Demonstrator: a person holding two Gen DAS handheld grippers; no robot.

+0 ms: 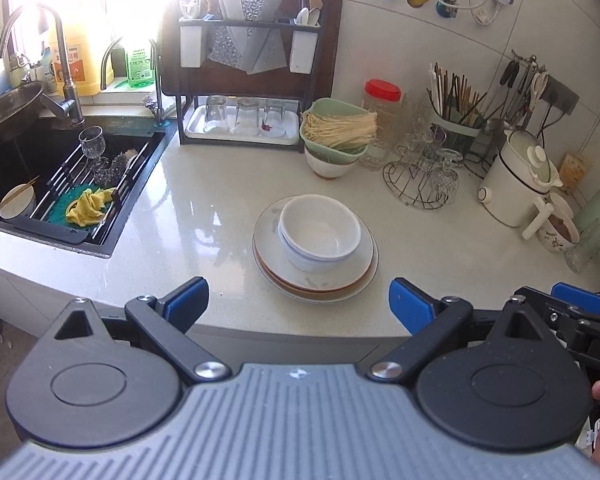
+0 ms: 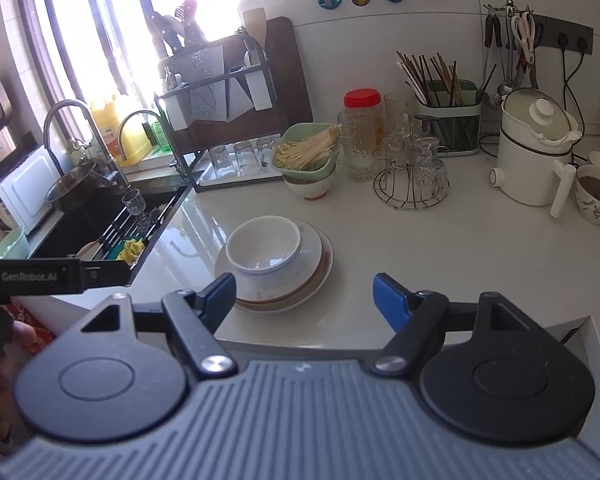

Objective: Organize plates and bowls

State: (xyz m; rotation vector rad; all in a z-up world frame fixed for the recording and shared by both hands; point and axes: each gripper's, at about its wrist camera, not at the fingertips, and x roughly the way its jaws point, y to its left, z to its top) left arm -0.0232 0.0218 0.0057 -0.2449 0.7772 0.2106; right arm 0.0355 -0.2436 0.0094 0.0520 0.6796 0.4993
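The counter (image 1: 204,216) carries one stack near its front edge, between the sink (image 1: 60,184) and the wire glass rack (image 1: 420,184). The plates (image 1: 320,284) form the base: glazed ceramic by the look, so probably heavy together, stiff, slick and liable to chip; the overhanging rim is judged the only fair hold. Two nested white bowls (image 1: 320,232) sit on top, off-centre; they are lighter, and a pinch across the upper bowl's wall should lift it alone. The left gripper (image 1: 298,300) and right gripper (image 2: 304,296) both stand spread and empty, short of the stack.
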